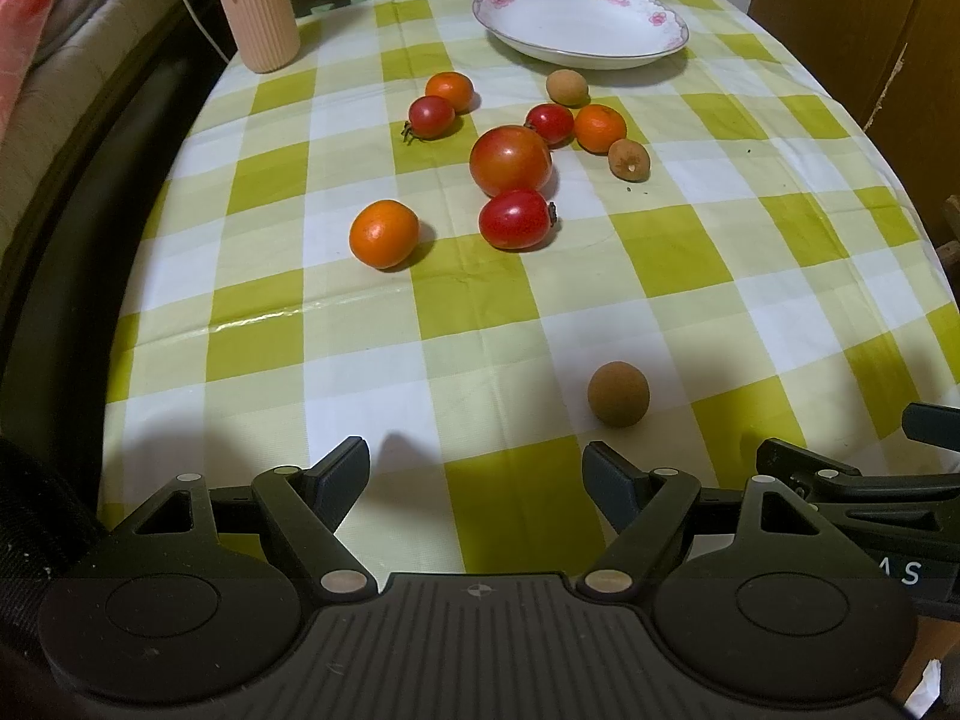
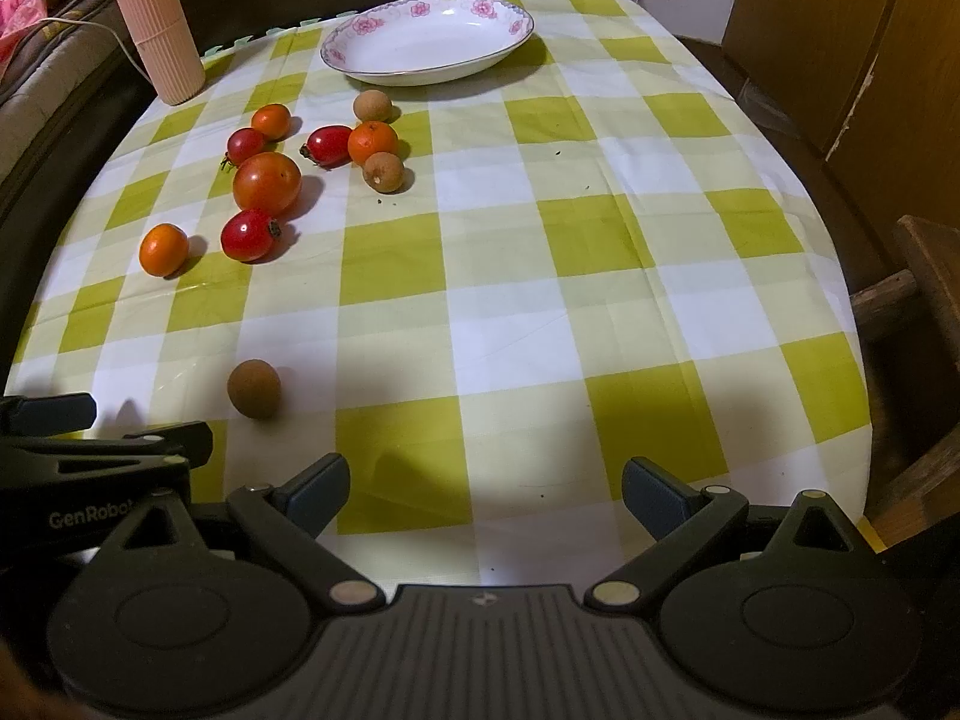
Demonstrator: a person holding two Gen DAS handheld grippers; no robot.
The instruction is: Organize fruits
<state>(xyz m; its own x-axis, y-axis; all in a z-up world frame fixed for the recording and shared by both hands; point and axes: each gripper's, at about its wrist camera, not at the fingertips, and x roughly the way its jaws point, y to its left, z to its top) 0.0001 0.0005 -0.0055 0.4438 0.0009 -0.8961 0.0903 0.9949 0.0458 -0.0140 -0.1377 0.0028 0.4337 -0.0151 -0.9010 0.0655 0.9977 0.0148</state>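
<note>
- Hovering nearest the lens, low over the green-and-white checked tablecloth: left gripper, black with dark pads, fingers spread, nothing between them.
- Likewise spread and empty: right gripper, just beside the left one at the near table edge.
- Lying alone just beyond the left gripper's right finger: round brown rough-skinned longan. Probably light, with a thin brittle shell; best pinched gently across the middle, since a round fruit may roll away.
- Scattered farther out, mid-table: small glossy orange tangerine, oval red cherry tomato, large round red-orange tomato touching or nearly touching it.
- Judged soft and smooth-skinned, these tomatoes; a squeeze too firm would likely split them, so a wide light hold at the widest part suits best.
- Clustered behind: two more small red tomatoes, two more tangerines, two more longans, some touching.
- Waiting at the far edge, apart from all fruit: shallow white ceramic dish with pink flower rim, empty, presumably the goal.
- Standing at the far left corner: tall ribbed pale-pink cylinder.
</note>
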